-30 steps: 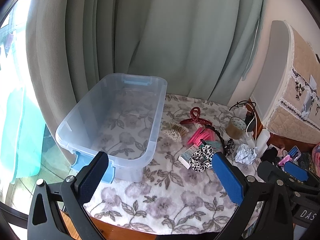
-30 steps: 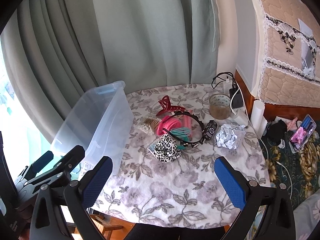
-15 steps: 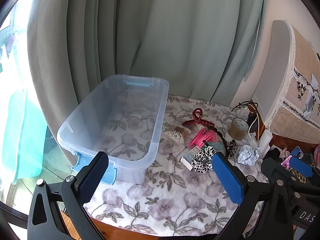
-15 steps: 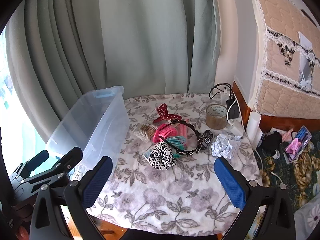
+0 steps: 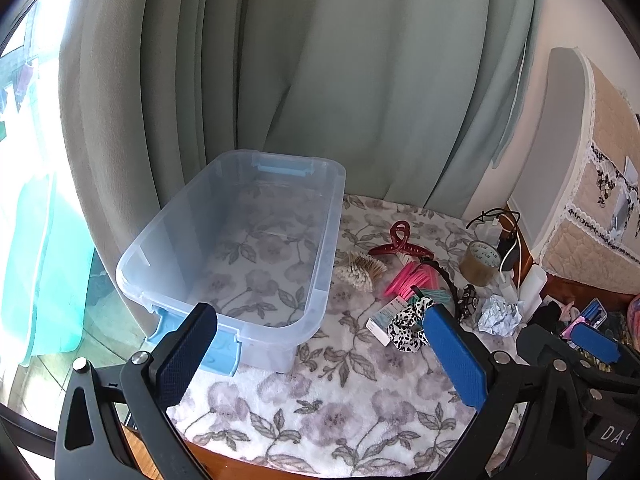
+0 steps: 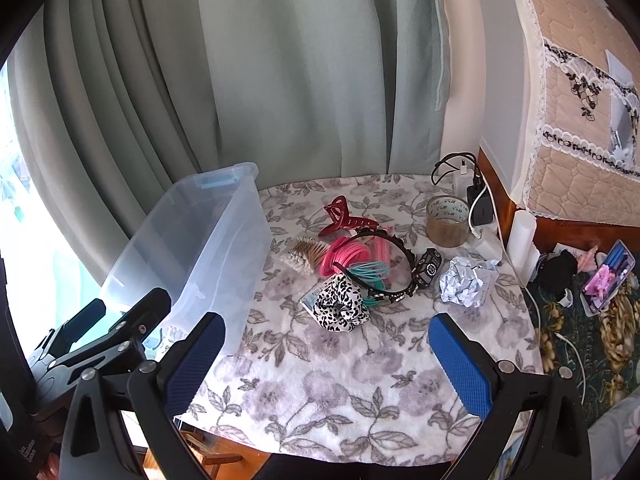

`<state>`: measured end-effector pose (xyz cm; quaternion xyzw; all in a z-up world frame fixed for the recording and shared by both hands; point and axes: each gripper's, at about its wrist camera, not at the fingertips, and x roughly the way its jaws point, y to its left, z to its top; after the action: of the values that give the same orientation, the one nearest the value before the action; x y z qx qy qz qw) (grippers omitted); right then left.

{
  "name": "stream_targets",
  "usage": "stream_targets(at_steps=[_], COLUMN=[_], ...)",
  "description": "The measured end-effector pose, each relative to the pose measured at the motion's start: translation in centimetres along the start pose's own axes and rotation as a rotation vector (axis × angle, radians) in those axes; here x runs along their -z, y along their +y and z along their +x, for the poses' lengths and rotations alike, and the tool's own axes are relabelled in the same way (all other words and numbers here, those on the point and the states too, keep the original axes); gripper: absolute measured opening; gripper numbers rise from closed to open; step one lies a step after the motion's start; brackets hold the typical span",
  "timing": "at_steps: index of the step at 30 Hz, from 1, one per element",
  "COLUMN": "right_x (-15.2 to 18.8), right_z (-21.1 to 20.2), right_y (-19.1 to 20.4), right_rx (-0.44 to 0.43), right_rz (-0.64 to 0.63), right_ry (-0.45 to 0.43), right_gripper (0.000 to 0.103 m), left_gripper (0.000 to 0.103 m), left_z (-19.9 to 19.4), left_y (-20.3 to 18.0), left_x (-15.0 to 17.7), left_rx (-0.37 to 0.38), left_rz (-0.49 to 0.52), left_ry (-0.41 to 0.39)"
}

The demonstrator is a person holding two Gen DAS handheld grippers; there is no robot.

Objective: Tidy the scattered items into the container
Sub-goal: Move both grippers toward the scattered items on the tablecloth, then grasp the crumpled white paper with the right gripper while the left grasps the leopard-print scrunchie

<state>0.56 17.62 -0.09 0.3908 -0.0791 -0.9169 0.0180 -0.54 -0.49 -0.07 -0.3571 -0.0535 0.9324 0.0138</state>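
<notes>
Both wide apart, holding nothing: left hand-held gripper [image 5: 320, 348] and right hand-held gripper [image 6: 326, 354], low over the counter [image 6: 340, 392]. Farther on, a pile: scrunchie [image 6: 340, 304], headband [image 6: 394, 264], pink rings [image 6: 344, 258], red clip [image 6: 344, 216]. Left of the pile, empty bin [image 5: 240, 248].

Pale green curtain [image 6: 304, 80] hangs in heavy folds, filling the back of the room. Left of the curtain, bright daylight through a window [image 5: 28, 200]. Right of it, cream wall [image 5: 560, 12], then a quilted beige cover with lace trim [image 6: 580, 120]. Below the curtain, a table under a floral cloth [image 6: 340, 380]. Dark floral carpet [image 6: 608, 328] far right.
</notes>
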Motion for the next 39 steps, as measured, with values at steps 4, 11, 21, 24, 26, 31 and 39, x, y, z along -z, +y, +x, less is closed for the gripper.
stream_targets(at_steps=[4,11,21,24,26,31,39], right_x=[-0.3,-0.4,-0.5,-0.5,-0.5,-0.9,-0.1], right_z=[0.2,0.4,0.5,0.5,0.3,0.0,2.3], right_y=[0.4,0.2,-1.6,-2.5,-3.7,-8.5,-15.7], right_rx=[0.003,-0.001,-0.019,-0.025,-0.02,0.036,0.095], right_rz=[-0.009,-0.006,0.029,0.046,0.059,0.15,0.298], right_ry=[0.006,0.009,0.002,-0.002,-0.017,-0.073,-0.034], right_gripper=[0.103,0.103,0.103,0.103,0.103,0.103,0.103], left_gripper=[0.103,0.103,0.103,0.103,0.103,0.103,0.103], left_z=[0.3,0.5,0.5,0.5,0.6,0.3,4.6], left_y=[0.4,0.6,-1.0,-2.1,-3.0,-5.4,-11.4], left_x=[-0.2,-0.2,-0.5,-0.6,-0.7,-1.0,0.7], left_rx=[0.008,0.007,0.008,0.021,0.048,0.162,0.232], left_rz=[-0.014,-0.017,0.003,0.018,0.031,0.061,0.165], left_ry=[0.008,0.013,-0.02,-0.044,-0.053,-0.116,0.008])
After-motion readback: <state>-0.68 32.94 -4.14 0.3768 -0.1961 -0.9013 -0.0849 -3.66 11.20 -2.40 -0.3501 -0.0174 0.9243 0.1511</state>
